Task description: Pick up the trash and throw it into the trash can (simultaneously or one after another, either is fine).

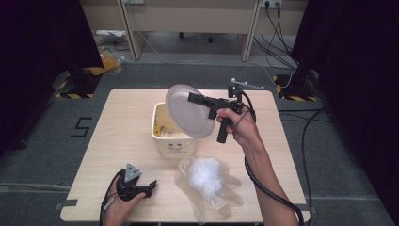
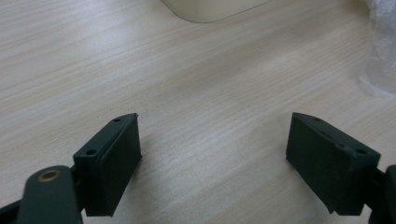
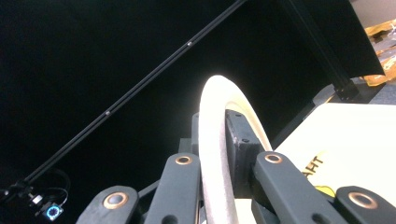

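The right gripper (image 1: 195, 99) is pinching the rim of the round lid (image 1: 188, 110) between its closed jaws and holding it tilted in the air, just above the tub's (image 1: 171, 136) two o'clock corner, so the opening step looks done and the lid is awaiting a resting place. At seven o'clock on the table (image 1: 117, 122), the left gripper (image 2: 215, 154) is resting with jaws spread wide, holding nothing, while the crumpled plastic glove (image 1: 207, 181) is lying at the tub's five o'clock, seemingly untouched.

tub (image 1: 173, 141) interior partly hidden (by lid (image 1: 188, 111))
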`<action>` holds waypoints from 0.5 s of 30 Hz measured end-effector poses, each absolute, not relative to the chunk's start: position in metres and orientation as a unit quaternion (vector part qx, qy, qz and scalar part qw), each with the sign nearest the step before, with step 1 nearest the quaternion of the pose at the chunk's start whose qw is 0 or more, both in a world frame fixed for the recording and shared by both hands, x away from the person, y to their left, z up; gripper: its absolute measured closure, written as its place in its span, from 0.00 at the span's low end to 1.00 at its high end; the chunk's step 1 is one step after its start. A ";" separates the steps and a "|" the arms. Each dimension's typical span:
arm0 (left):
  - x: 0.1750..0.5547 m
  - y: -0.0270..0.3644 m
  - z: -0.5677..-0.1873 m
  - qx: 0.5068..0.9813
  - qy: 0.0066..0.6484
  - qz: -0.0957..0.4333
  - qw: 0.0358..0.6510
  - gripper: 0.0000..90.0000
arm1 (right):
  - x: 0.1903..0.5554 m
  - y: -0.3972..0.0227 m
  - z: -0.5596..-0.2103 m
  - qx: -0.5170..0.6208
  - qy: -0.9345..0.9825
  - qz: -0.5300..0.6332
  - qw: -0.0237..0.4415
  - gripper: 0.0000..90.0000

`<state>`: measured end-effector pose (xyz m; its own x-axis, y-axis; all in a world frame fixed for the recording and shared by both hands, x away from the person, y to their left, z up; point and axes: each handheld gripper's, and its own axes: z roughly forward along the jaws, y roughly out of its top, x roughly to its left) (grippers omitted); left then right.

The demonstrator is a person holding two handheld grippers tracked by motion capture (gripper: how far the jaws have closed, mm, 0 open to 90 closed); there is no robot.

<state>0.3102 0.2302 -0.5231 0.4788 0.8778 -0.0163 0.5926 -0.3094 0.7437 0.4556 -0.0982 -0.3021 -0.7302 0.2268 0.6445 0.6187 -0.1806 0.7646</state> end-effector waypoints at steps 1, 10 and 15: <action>0.310 0.230 -0.523 0.784 0.469 0.201 0.354 0.19 | 0.458 -0.097 -0.303 -0.339 -0.624 -0.689 0.141 0.93; 0.310 0.230 -0.523 0.783 0.470 0.201 0.354 0.19 | 0.479 -0.082 -0.318 -0.361 -0.613 -0.690 0.134 0.93; 0.310 0.230 -0.523 0.783 0.470 0.201 0.355 0.19 | 0.489 -0.077 -0.329 -0.376 -0.609 -0.685 0.134 0.93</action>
